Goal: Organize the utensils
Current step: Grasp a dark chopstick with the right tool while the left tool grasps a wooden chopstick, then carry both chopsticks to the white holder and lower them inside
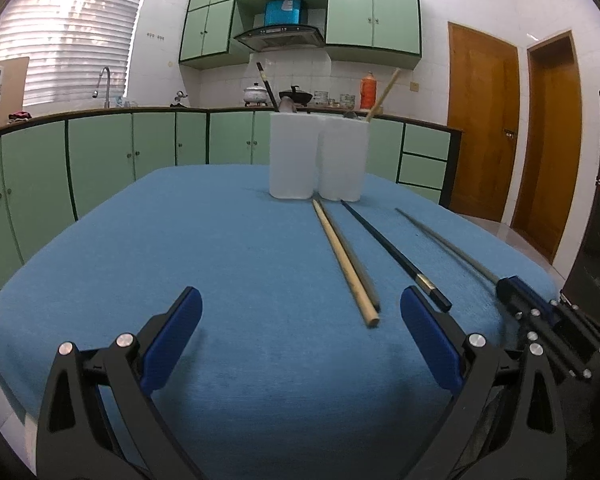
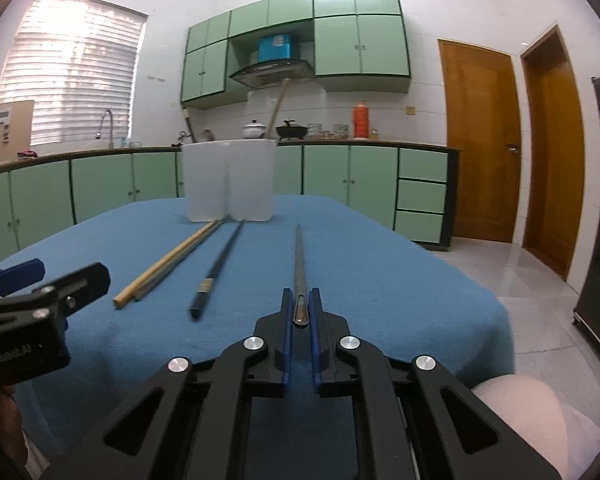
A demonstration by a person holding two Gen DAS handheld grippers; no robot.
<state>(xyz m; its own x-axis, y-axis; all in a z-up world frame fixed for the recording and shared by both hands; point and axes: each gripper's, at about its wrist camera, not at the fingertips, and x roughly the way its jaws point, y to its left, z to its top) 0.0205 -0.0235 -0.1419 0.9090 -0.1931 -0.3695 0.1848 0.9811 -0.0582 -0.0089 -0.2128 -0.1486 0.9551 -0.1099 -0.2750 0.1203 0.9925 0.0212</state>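
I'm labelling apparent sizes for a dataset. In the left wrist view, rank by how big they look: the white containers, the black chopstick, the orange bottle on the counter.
1. White containers
2. Black chopstick, long but thin
3. Orange bottle, smallest; it stands farthest, so true size is unsure.

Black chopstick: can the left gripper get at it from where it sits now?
Probably yes. The left gripper is open, and the black chopstick lies bare on the blue cloth, its near end beside the gripper's right finger, nothing between.
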